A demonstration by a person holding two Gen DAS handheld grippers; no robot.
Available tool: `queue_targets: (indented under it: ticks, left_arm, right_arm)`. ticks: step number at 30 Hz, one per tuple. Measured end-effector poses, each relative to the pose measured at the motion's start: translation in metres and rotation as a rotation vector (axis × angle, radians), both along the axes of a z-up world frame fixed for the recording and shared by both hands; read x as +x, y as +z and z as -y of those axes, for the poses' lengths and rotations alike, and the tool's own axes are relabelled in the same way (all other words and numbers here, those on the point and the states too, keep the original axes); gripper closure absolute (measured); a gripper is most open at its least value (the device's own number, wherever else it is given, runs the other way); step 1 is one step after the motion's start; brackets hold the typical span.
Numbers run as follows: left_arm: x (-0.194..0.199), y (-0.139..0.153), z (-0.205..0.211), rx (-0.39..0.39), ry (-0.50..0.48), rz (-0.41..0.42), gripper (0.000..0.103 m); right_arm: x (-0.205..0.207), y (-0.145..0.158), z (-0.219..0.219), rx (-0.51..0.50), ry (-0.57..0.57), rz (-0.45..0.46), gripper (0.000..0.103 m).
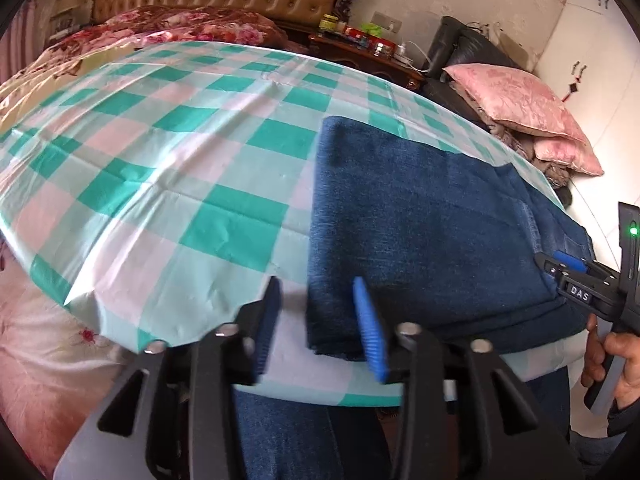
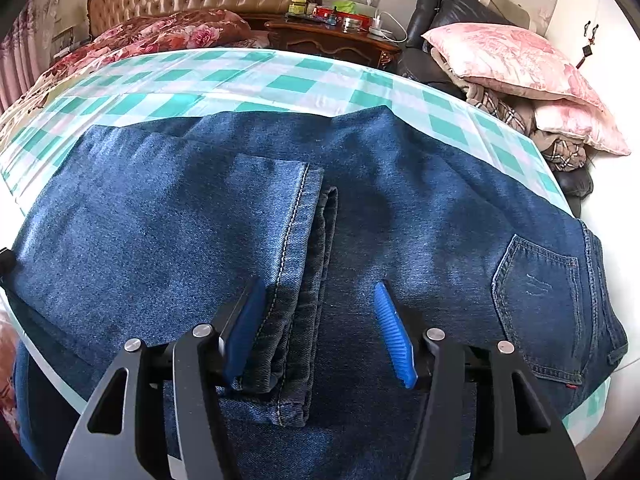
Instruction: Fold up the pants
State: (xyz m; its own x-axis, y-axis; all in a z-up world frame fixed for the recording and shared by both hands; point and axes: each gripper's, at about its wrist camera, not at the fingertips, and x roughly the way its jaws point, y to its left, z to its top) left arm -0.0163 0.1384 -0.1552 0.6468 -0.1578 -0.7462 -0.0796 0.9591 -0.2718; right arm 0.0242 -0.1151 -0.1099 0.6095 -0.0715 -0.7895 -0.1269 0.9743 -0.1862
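On the checked tablecloth point(image 1: 160, 168), folded jeans point(image 2: 160, 232) lying flat; left gripper point(image 1: 316, 320) released at their fold, right gripper point(image 2: 320, 332) released over the hems point(image 2: 304, 280).

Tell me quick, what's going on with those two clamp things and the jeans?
Left gripper open, over the jeans' folded edge. Right gripper open, hem end between its pads, unpinched. Jeans folded once on the checked cloth. Nothing in the way.

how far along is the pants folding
Done: the jeans lie folded over, leg hem resting on the thigh near the back pocket. In hand: nothing; left gripper and right gripper are open. Left: probably another fold.
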Motion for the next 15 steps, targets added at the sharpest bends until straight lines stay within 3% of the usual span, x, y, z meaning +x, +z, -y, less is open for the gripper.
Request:
queue_targets:
  ticks: [1,3,7,10,15]
  left_arm:
    - [-0.002,0.001,-0.002,0.007,0.028,-0.002,0.045]
    - [-0.004,0.000,-0.008,-0.036,0.025,0.006,0.045]
    - [-0.006,-0.001,-0.003,-0.043,-0.010,0.009,0.068]
    - [-0.007,-0.001,0.003,-0.034,-0.033,0.019,0.079]
    - [-0.008,-0.002,-0.001,-0.070,-0.030,0.023,0.081]
  right_arm:
    - [0.000,0.000,0.000,-0.003,0.000,0.001,0.047]
    - [0.000,0.000,0.000,-0.005,-0.001,0.002,0.047]
    - [0.000,0.000,-0.002,-0.021,-0.003,0.004,0.046]
    - [0.000,0.000,-0.005,-0.032,-0.006,0.005,0.045]
    - [0.003,0.001,-0.002,-0.058,-0.025,0.004,0.032]
